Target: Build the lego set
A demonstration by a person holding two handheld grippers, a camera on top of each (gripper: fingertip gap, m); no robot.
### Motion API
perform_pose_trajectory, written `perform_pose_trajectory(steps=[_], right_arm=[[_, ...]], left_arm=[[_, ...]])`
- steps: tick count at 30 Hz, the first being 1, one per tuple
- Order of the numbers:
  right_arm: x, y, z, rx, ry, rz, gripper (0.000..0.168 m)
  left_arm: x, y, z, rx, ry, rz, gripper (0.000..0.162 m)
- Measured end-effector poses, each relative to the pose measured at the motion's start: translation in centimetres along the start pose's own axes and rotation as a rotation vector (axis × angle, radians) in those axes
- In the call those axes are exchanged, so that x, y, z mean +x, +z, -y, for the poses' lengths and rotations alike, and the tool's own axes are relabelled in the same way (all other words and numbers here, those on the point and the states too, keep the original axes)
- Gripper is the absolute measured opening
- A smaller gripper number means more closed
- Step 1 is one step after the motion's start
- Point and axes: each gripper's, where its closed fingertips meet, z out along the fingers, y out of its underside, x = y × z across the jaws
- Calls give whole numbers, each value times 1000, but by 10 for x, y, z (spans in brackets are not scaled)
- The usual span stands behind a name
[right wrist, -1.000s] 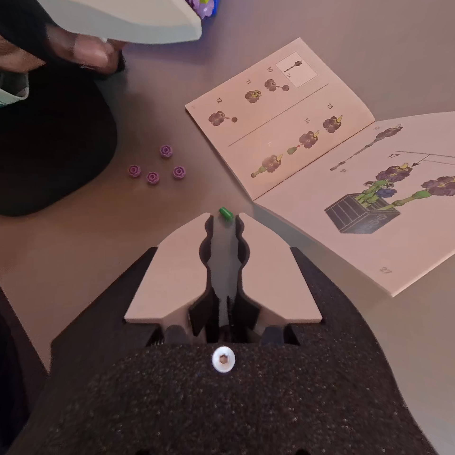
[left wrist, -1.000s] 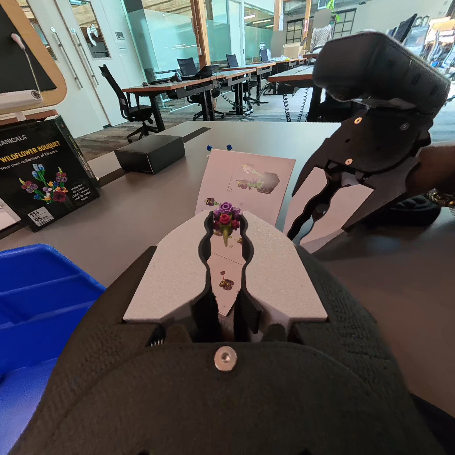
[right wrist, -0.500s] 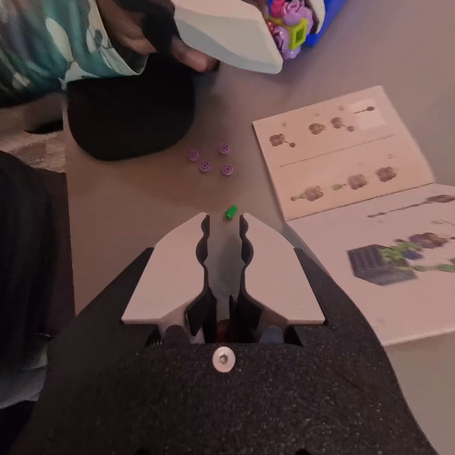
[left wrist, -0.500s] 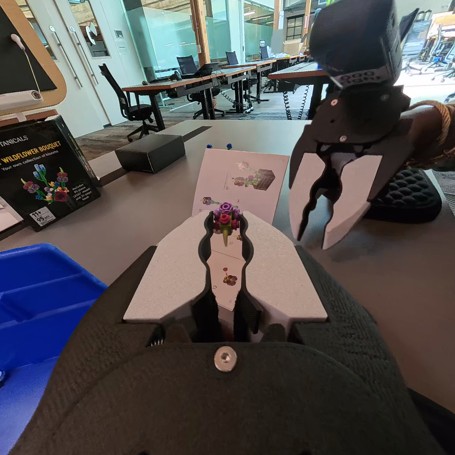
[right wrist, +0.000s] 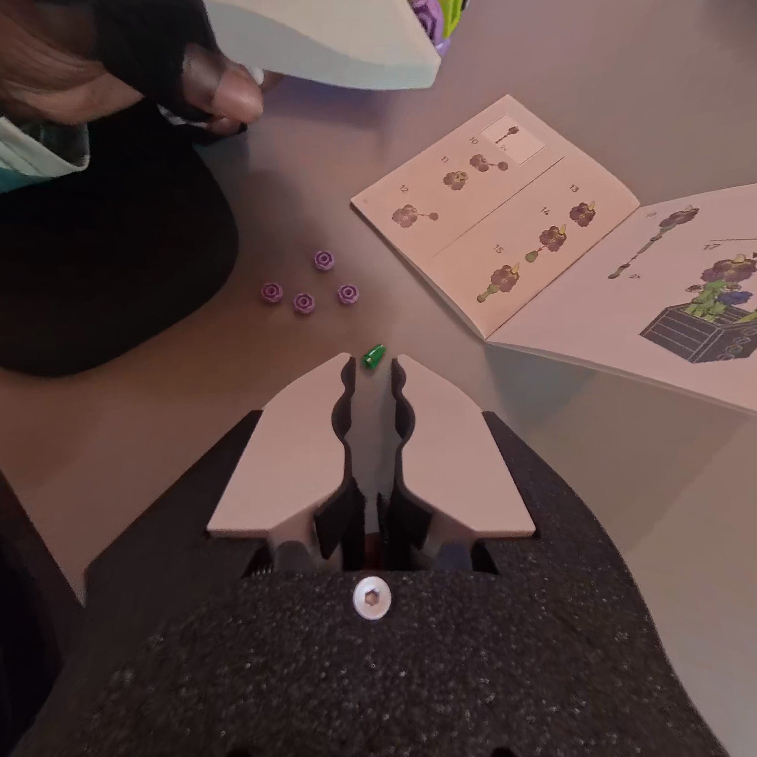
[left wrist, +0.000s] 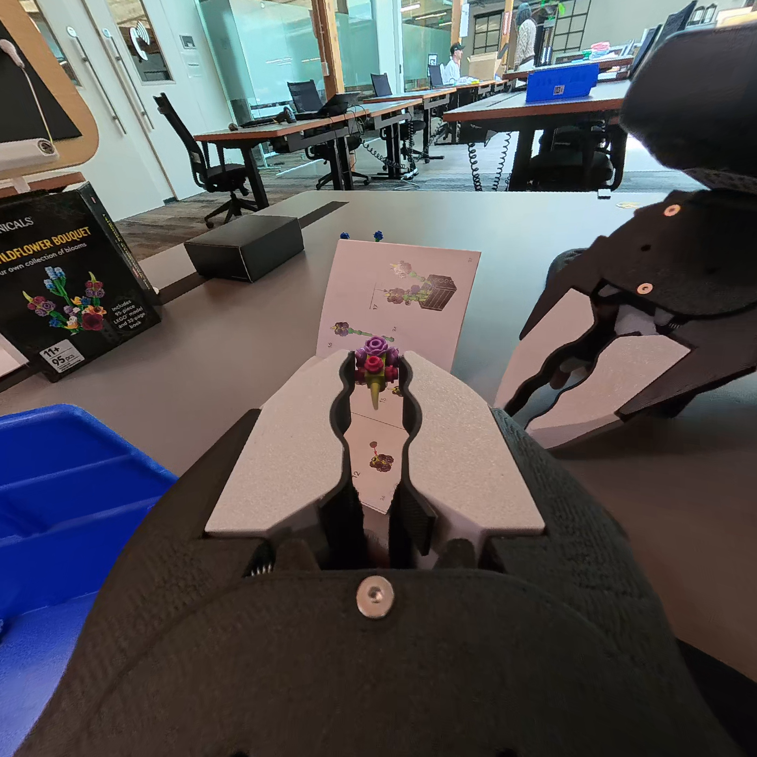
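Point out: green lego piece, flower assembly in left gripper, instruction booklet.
green lego piece (right wrist: 373,357), right wrist view, middle of its body.
flower assembly (left wrist: 375,360), left wrist view, the red bloom at centre.
instruction booklet (right wrist: 512,229), right wrist view, left page.

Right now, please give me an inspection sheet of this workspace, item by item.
Surface: grey table, mostly bare.
Job's things: small purple and red flower assembly in the left gripper; tiny green stem piece and four round purple studs on the table; open instruction booklet.
Clutter: blue plastic bin, black set box, small black box.
Grippers: left shut on the flower; right gripper open, just short of the stem piece.
Cables: coiled cords under far desks.
Surroundings: office desks, chairs, people far off.
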Motion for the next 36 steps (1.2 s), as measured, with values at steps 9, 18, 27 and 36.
perform_pose_trajectory(steps=[9, 18, 27, 36], right_arm=[[2, 2, 2, 17, 31, -23, 16], [2, 5, 5, 38, 58, -60, 18], [5, 3, 3, 28, 43, -53, 8], [-2, -66, 59, 387, -162, 412, 7]], left_arm=[[-1, -1, 1, 11, -6, 7, 20], [0, 0, 1, 7, 1, 7, 20], [2, -1, 2, 14, 4, -4, 20], [51, -30, 44, 235, -169, -443, 20]])
